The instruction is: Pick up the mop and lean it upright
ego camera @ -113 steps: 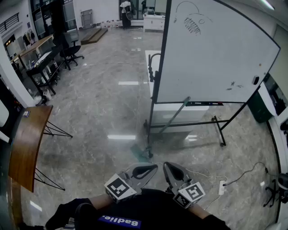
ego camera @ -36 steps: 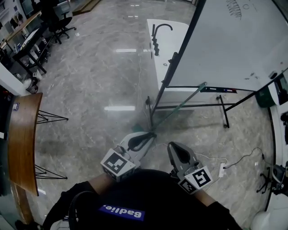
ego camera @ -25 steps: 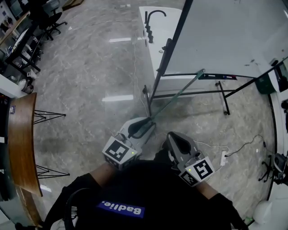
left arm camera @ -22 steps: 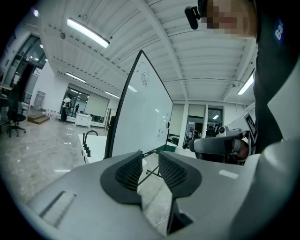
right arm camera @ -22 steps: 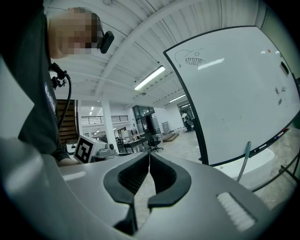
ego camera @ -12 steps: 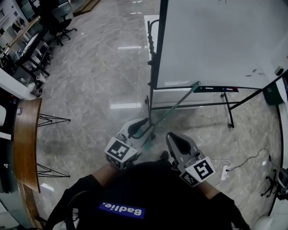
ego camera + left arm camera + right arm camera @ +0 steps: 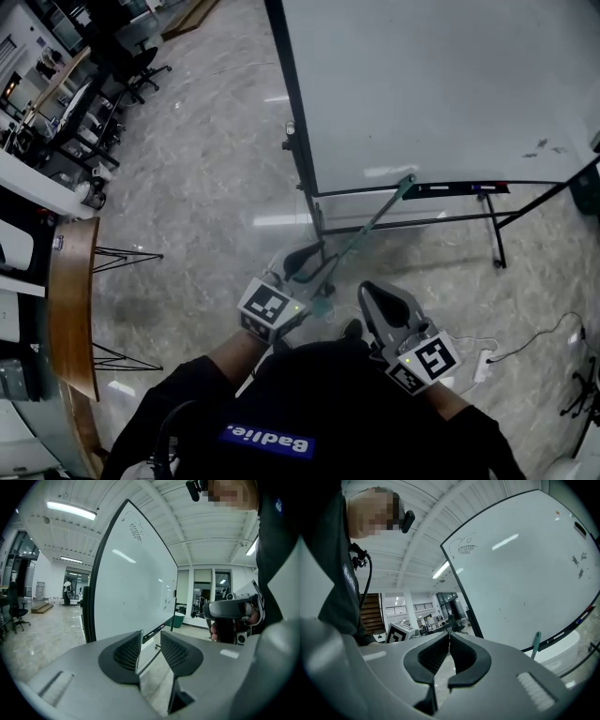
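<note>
The mop leans with its green handle (image 7: 370, 220) propped on the whiteboard (image 7: 441, 84) tray, top end at the tray. Its head (image 7: 323, 305) rests on the floor, partly hidden by my left gripper (image 7: 314, 251). That gripper is around the lower handle, and its jaws have just been opening. In the left gripper view the left gripper (image 7: 151, 637) shows a clear gap, with the thin handle (image 7: 139, 653) close to the left pad and unpressed. My right gripper (image 7: 370, 289) hangs beside the mop, shut and empty. The right gripper (image 7: 449, 635) has its tips touching, and the handle top (image 7: 536, 644) shows far right.
The whiteboard stands on a black wheeled frame (image 7: 497, 246) just ahead. A wooden table (image 7: 70, 309) on thin black legs is at the left. Desks and office chairs (image 7: 141, 66) fill the far left. A white power strip (image 7: 485, 367) with its cable lies on the floor at right.
The view has swung so that the whiteboard fills more of it and the white counter behind is hidden. Both grippers sit further right. The mop still leans on the tray.
</note>
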